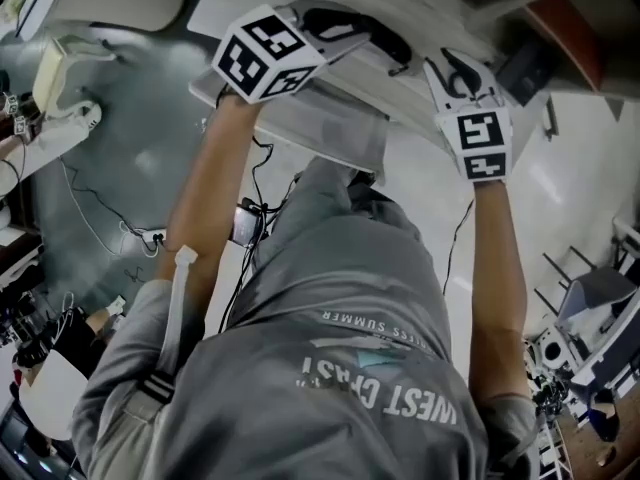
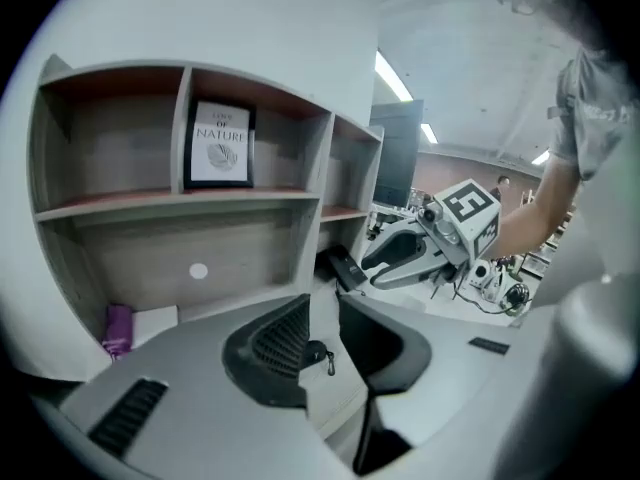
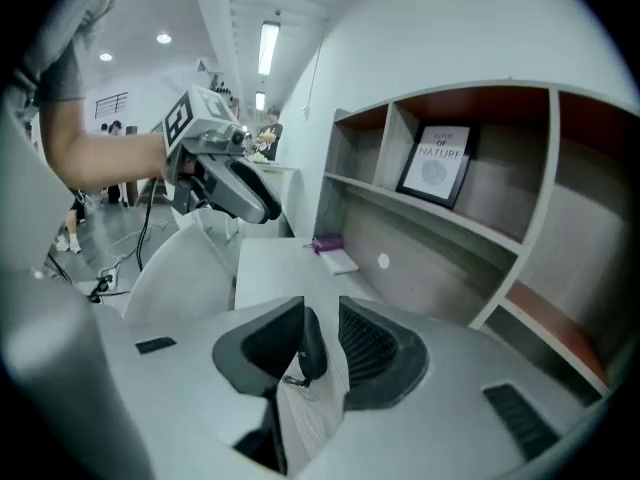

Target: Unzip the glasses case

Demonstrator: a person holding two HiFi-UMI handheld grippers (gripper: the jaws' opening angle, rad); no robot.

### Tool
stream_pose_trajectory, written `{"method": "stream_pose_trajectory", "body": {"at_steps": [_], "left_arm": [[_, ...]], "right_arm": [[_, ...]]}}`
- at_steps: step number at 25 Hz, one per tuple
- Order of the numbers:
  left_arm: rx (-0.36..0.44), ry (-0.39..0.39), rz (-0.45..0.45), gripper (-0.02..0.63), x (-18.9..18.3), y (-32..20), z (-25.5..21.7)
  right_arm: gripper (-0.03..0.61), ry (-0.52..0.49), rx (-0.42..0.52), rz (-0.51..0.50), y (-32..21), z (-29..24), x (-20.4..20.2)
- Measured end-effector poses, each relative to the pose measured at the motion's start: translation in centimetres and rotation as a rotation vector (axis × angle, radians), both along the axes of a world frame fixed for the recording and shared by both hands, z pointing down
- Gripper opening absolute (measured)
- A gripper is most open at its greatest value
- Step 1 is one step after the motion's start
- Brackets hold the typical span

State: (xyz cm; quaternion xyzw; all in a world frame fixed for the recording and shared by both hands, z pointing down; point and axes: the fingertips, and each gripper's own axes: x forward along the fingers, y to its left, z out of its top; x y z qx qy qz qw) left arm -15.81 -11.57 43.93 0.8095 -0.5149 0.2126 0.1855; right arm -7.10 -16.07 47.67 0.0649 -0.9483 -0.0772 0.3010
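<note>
Glasses case (image 3: 308,343) lies on the white tabletop (image 3: 265,268) before the shelf unit (image 3: 450,258) (a framed print (image 2: 219,144) stands inside it, a purple object (image 2: 118,328) at its foot). The case shows in the gap of both tongs, left (image 2: 323,313) and right (image 3: 321,308), each parted narrowly and gripping nothing. Ceiling strip lights (image 2: 392,76) glow beside the unit.

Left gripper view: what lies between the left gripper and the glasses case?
Only bare white desk, in the left gripper view; the glasses case sits beyond the open left gripper.

Black glasses case (image 3: 309,346) — pale grey desk (image 3: 265,268) — purple item (image 3: 327,243).
</note>
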Motion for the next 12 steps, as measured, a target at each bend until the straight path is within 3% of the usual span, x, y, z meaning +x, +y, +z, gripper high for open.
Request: {"method": "stream_pose_trajectory", "body": {"at_steps": [12], "left_arm": [[0.307,-0.085,-0.102,0.007,1.4,5.8,-11.9]], "right_arm": [[0.03,-0.233,-0.017,0.096,4.5,-11.8,2.9]]}}
